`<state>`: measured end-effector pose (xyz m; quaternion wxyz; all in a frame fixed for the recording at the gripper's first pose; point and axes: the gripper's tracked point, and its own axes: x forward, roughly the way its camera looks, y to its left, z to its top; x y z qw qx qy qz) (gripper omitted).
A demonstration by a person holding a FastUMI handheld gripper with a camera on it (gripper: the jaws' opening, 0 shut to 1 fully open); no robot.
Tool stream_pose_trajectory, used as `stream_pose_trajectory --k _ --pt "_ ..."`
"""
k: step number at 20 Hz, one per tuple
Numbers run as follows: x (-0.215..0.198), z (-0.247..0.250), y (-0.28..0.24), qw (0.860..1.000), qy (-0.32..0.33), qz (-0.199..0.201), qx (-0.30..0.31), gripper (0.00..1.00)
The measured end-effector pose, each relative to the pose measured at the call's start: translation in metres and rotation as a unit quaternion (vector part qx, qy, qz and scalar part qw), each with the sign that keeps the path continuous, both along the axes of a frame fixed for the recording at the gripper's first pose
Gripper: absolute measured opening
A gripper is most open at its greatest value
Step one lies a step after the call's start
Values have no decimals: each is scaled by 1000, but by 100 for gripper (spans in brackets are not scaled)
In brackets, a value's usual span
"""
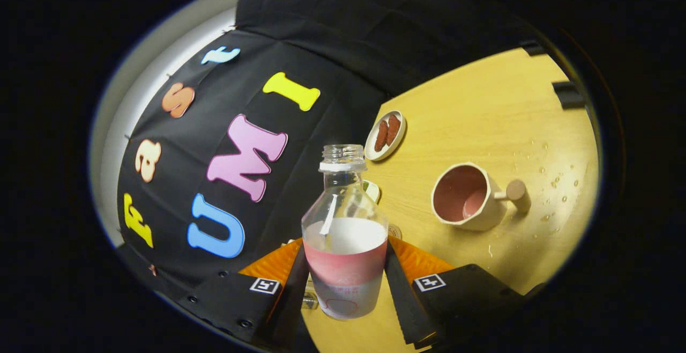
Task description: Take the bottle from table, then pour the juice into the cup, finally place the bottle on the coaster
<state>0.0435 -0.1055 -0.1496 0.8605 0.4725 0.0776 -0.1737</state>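
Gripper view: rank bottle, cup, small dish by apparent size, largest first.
1. Bottle, clamped between the fingers, so nearness inflates it.
2. Cup, beyond the fingers on the table.
3. Small dish holding two brown pieces, farthest off; true size against the cup is unsure.

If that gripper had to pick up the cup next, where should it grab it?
Probably by the body, from the side away from the handle. The cup has straight walls and a knob-like handle too stubby to pinch. For now the gripper is shut on the bottle.

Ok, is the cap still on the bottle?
No: the bottle, held between the gripper fingers, has an open, bare threaded neck.
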Motion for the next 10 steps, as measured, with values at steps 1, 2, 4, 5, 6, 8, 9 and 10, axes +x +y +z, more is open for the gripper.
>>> stream_pose_trajectory --k 1,2,4,5,6,8,9,10 --pt "-3 3 -1 999 7 4 -37 75" --pt "-5 8 -1 997 12 9 -73 76" --pt "-9 24 2 990 8 19 -142 75" --pt "-5 34 5 984 4 24 -175 75" --pt "-2 43 6 977 2 29 -209 75" --pt "5 60 9 961 2 32 -275 75" --pt "9 67 11 953 5 33 -301 75" --pt "13 75 15 947 3 35 -321 75"
